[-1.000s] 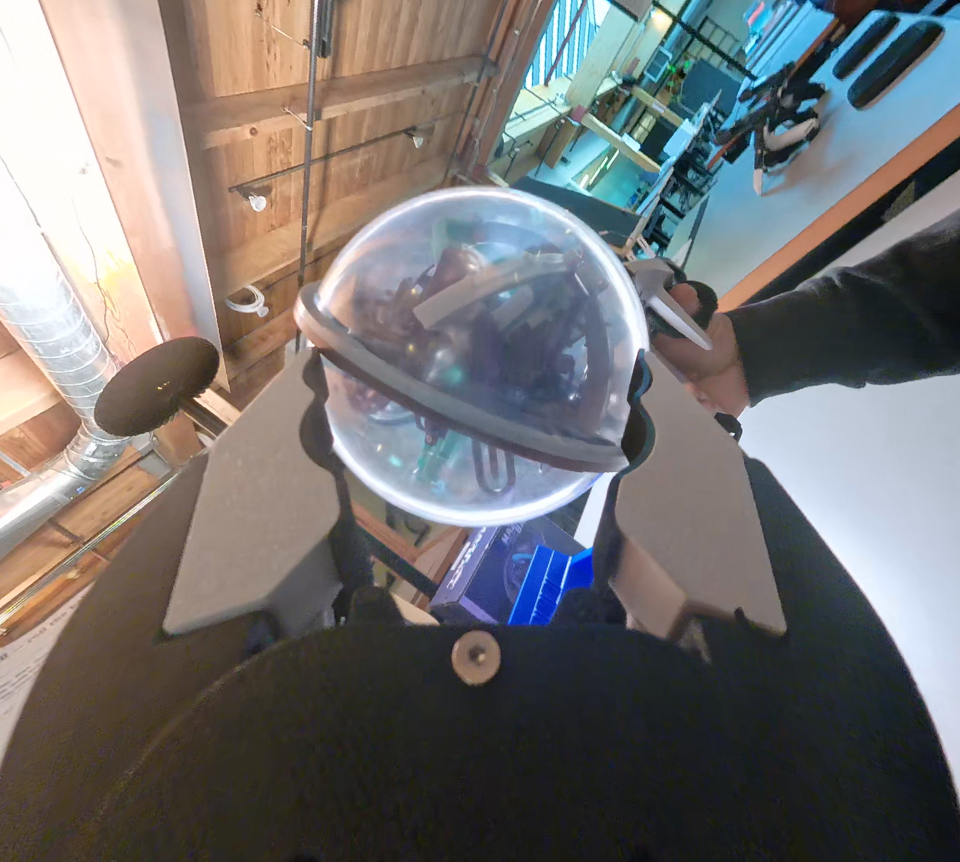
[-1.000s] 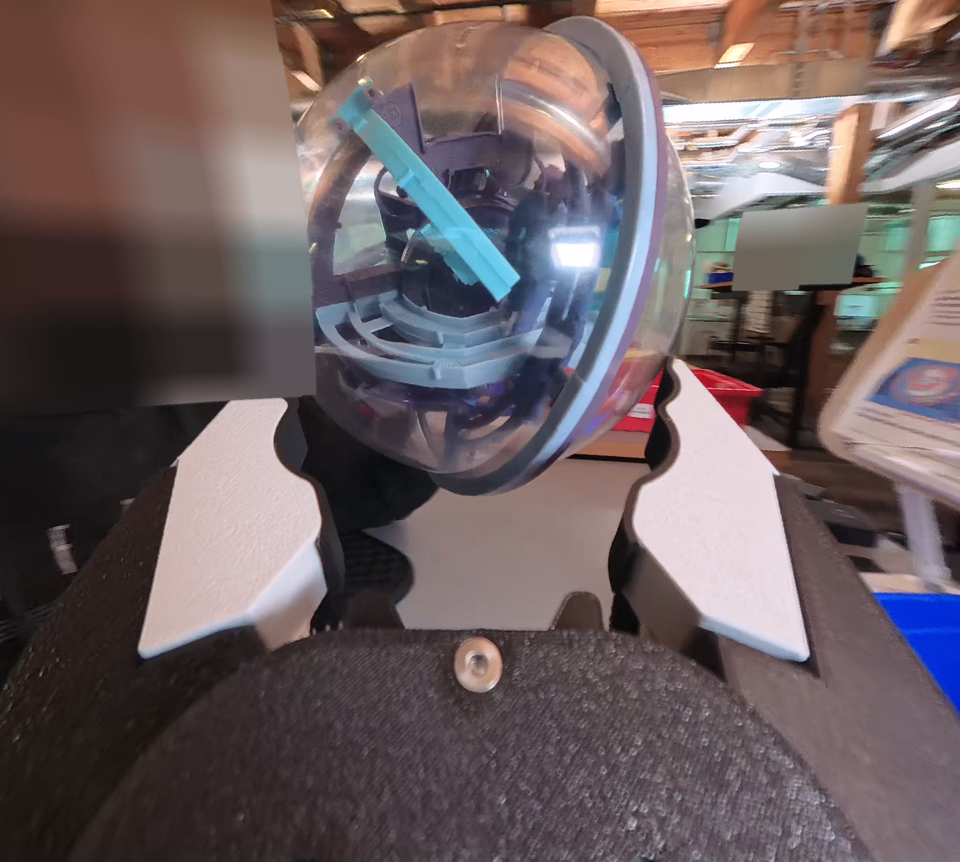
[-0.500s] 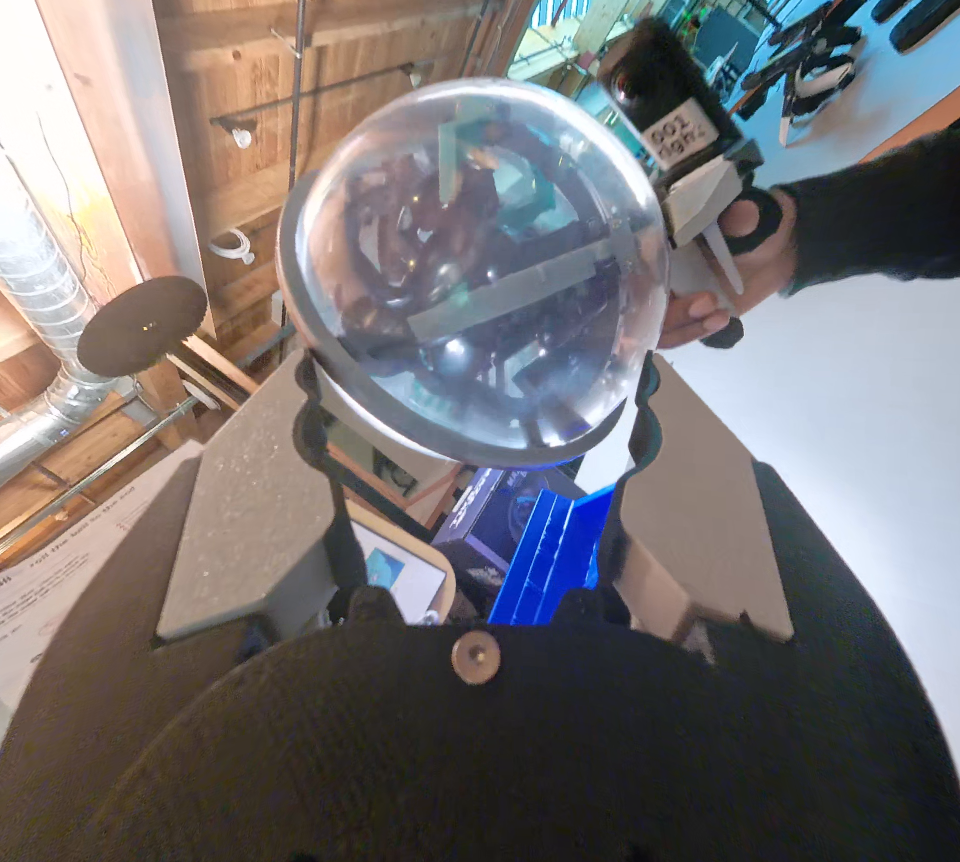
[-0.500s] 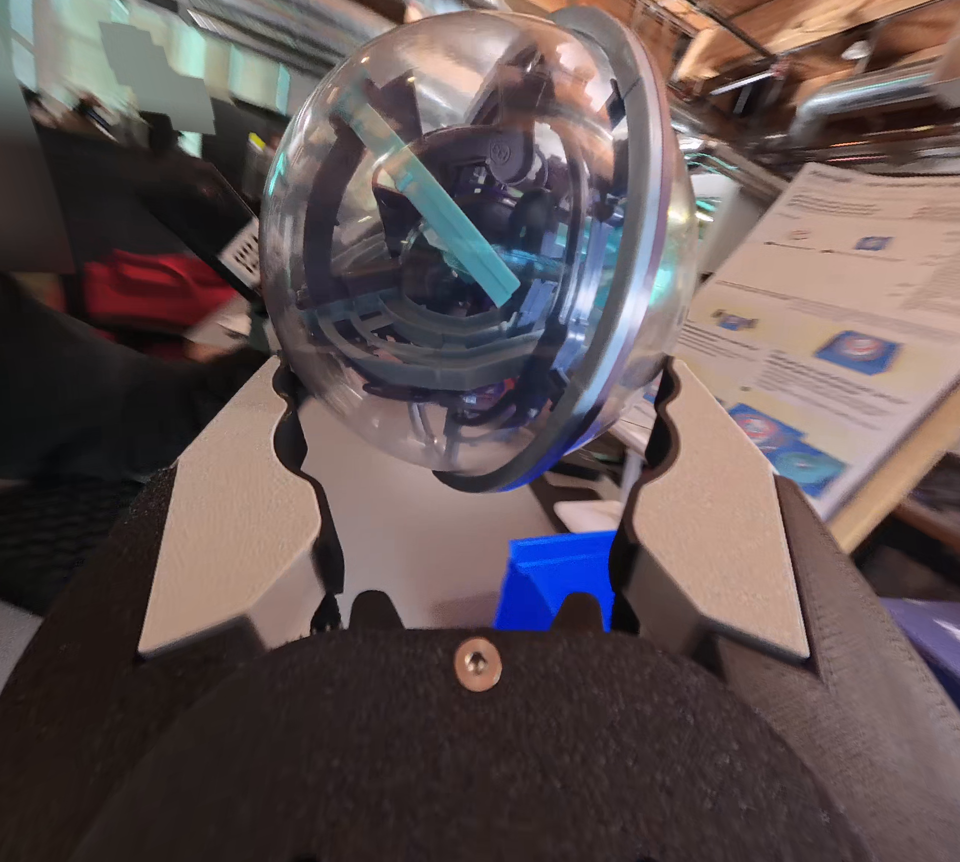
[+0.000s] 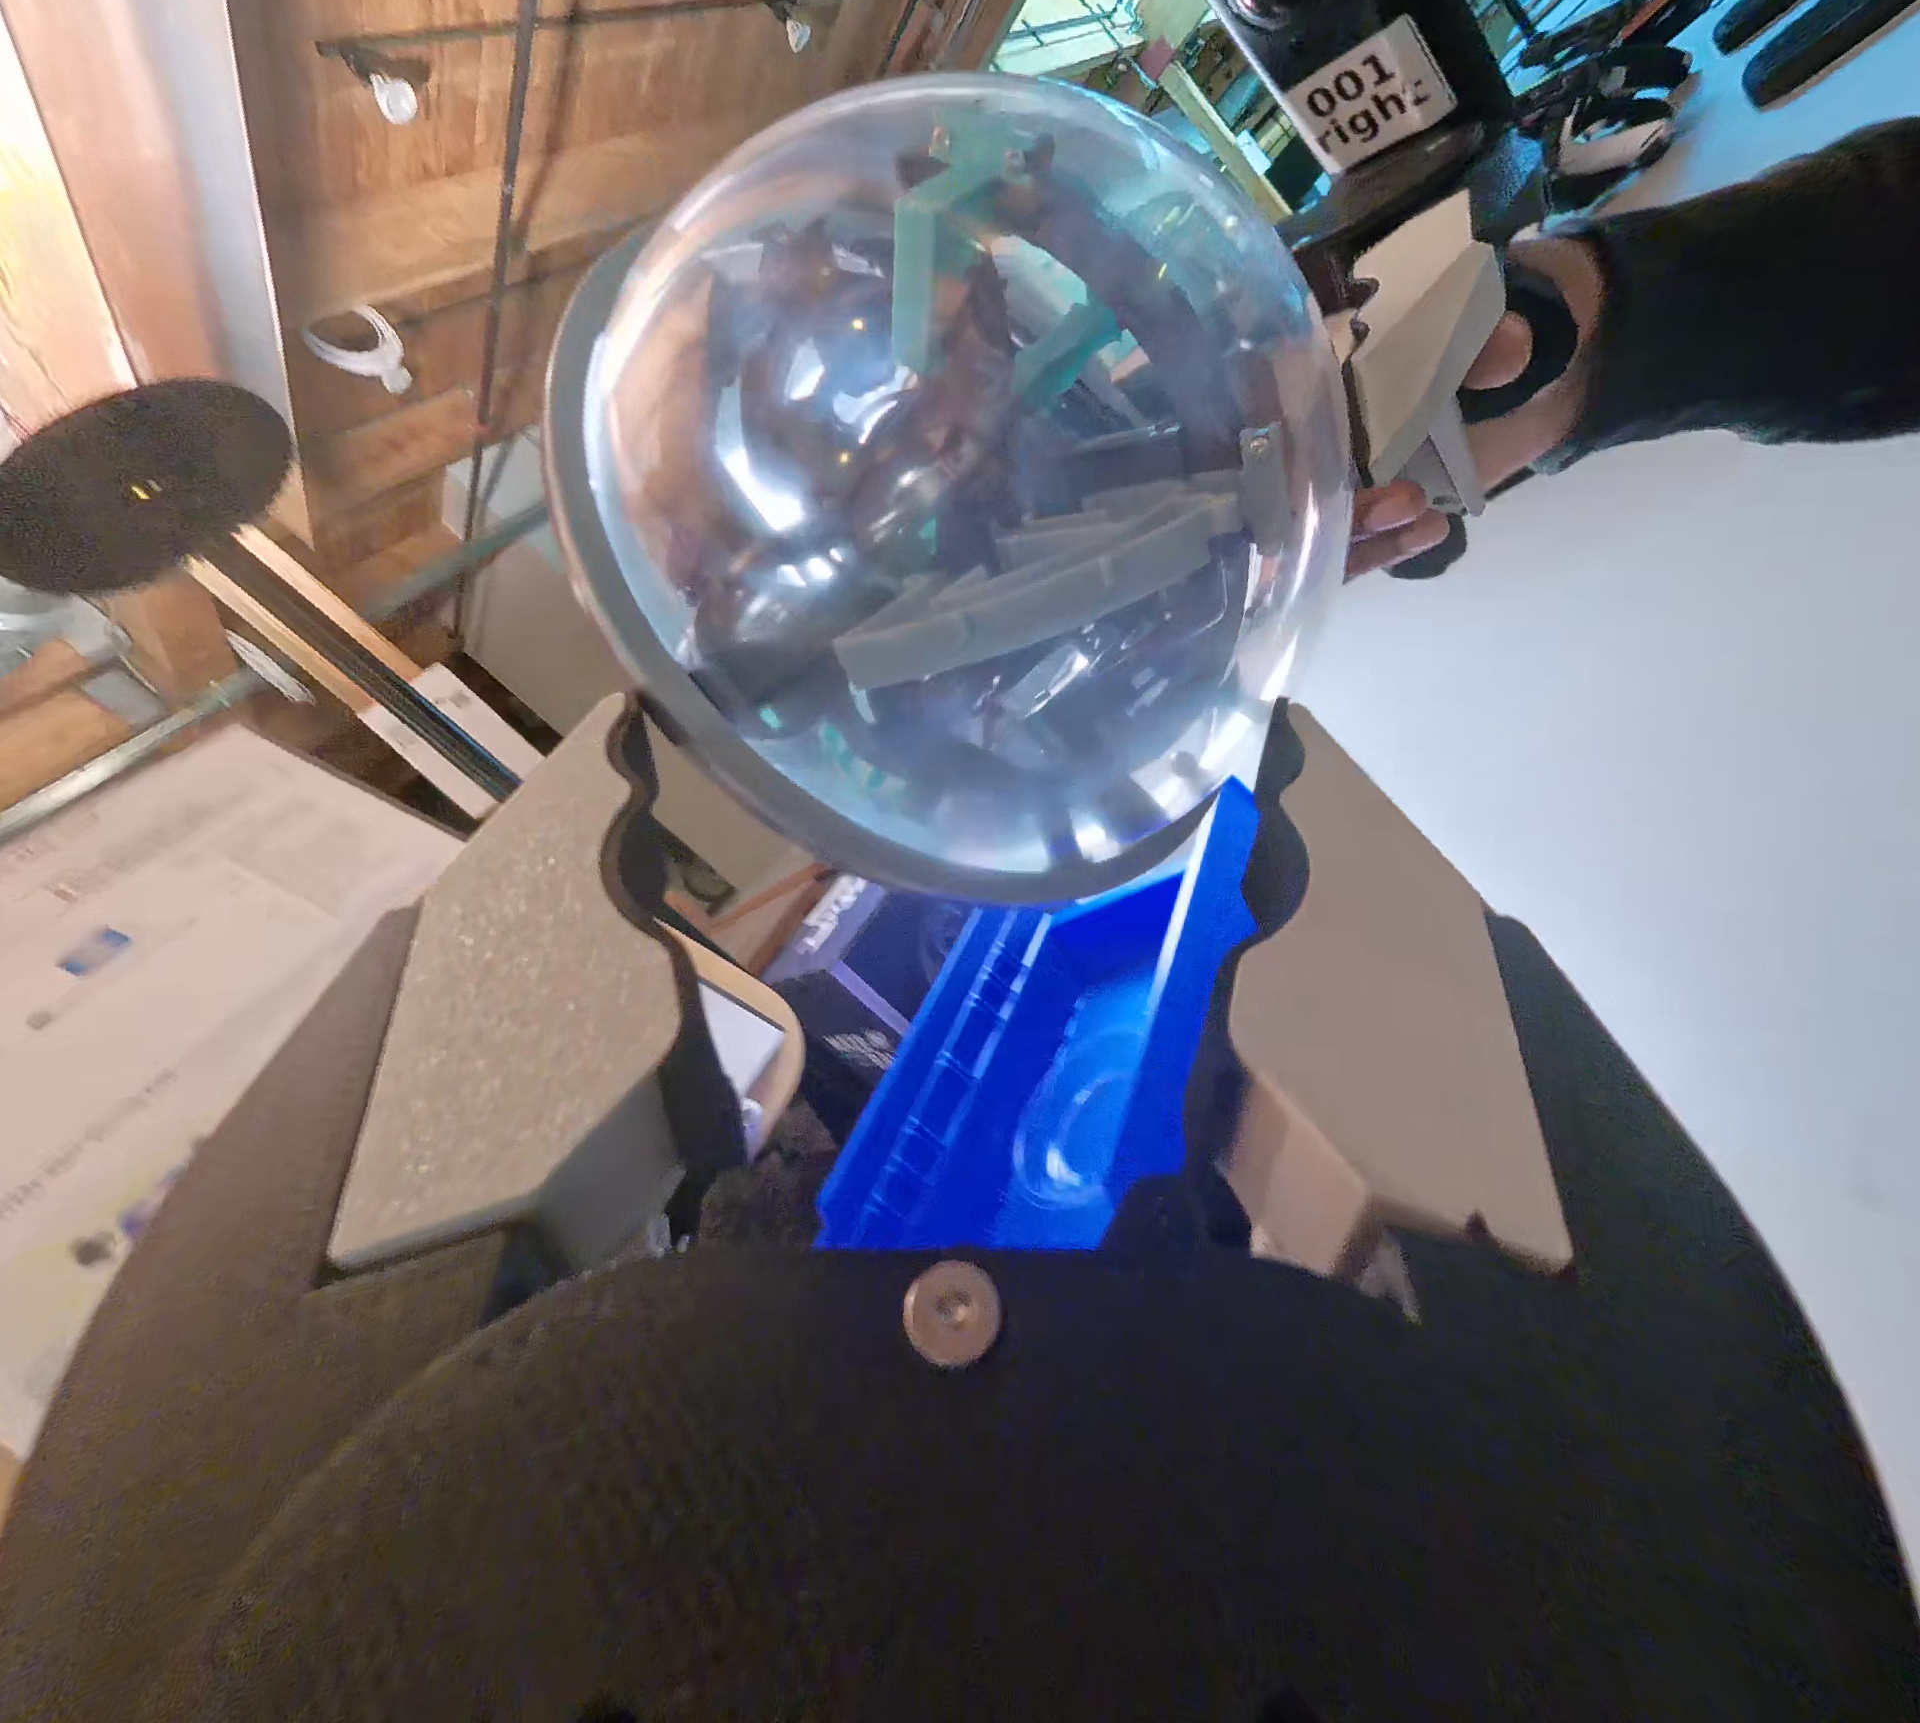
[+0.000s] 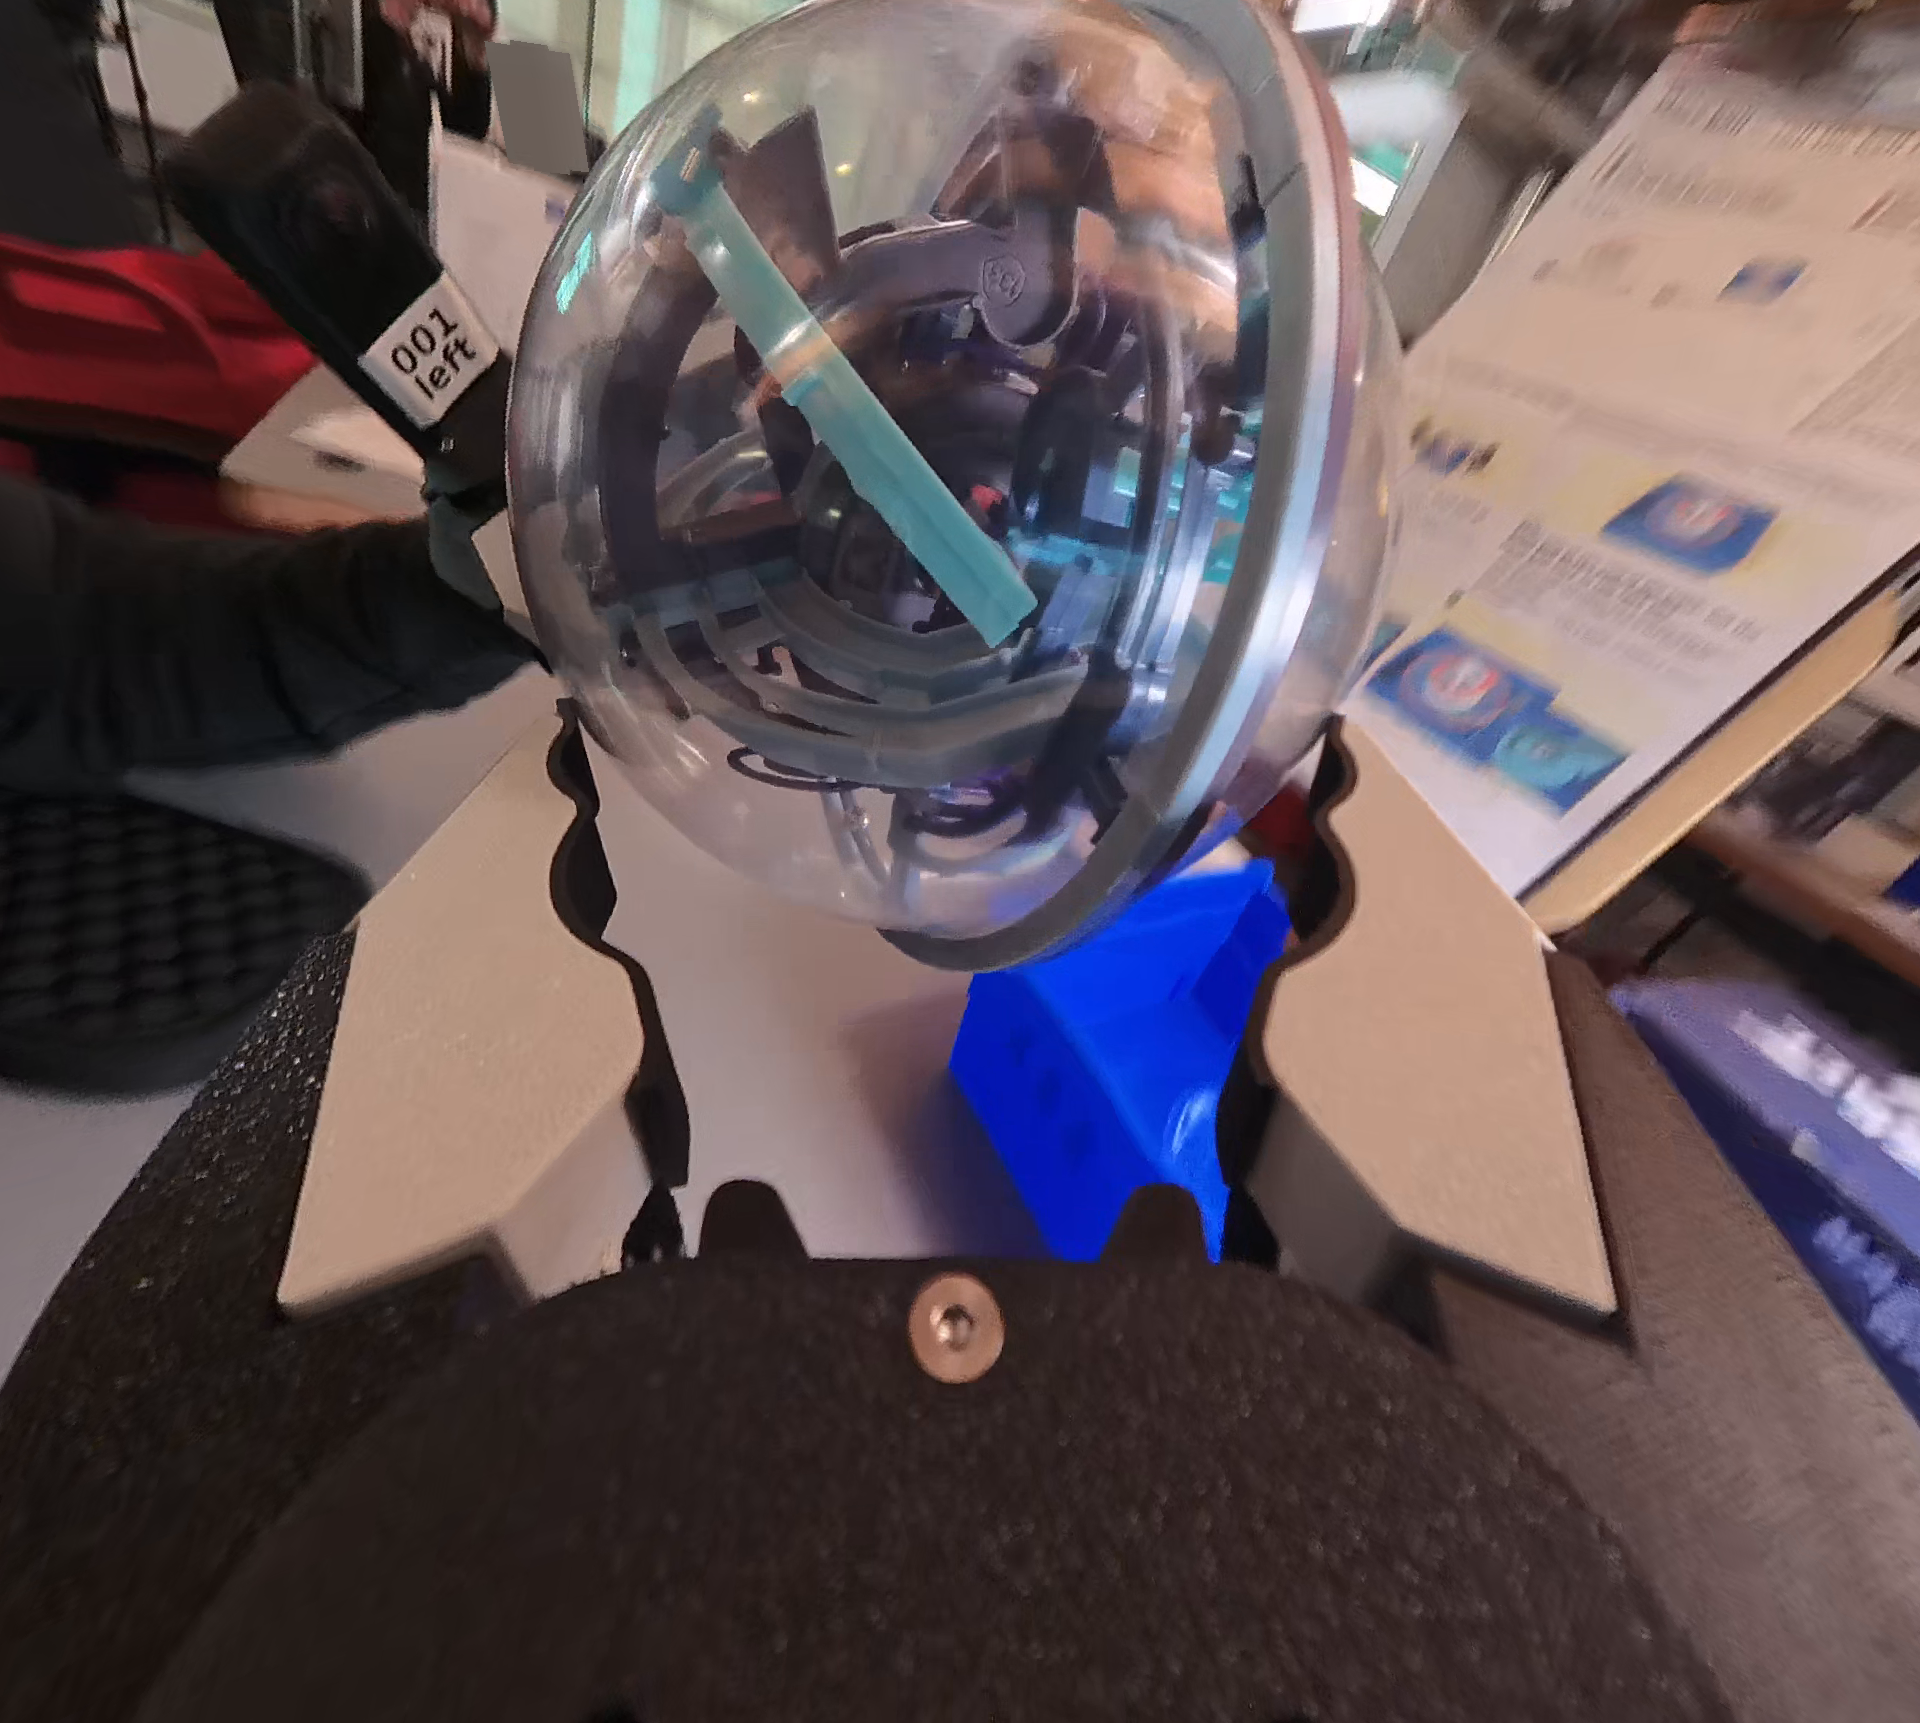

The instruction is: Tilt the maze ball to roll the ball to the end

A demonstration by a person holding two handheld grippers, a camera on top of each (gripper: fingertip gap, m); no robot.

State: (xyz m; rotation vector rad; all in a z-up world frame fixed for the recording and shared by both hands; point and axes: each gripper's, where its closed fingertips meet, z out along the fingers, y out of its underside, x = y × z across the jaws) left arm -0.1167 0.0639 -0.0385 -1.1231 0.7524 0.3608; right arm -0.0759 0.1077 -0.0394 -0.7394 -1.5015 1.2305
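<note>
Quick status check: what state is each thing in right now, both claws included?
Maze ball: held in the air, gray seam ring tilted.
Left claw: shut on the maze ball.
Right claw: shut on the maze ball.
Blue bin: open, below the ball.
Inner ball: cannot tell where.

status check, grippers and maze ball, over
Left gripper and right gripper both clamped on the maze ball, held aloft and tilted. Small inner ball not discernible. Blue bin below, nothing blocking.
</note>
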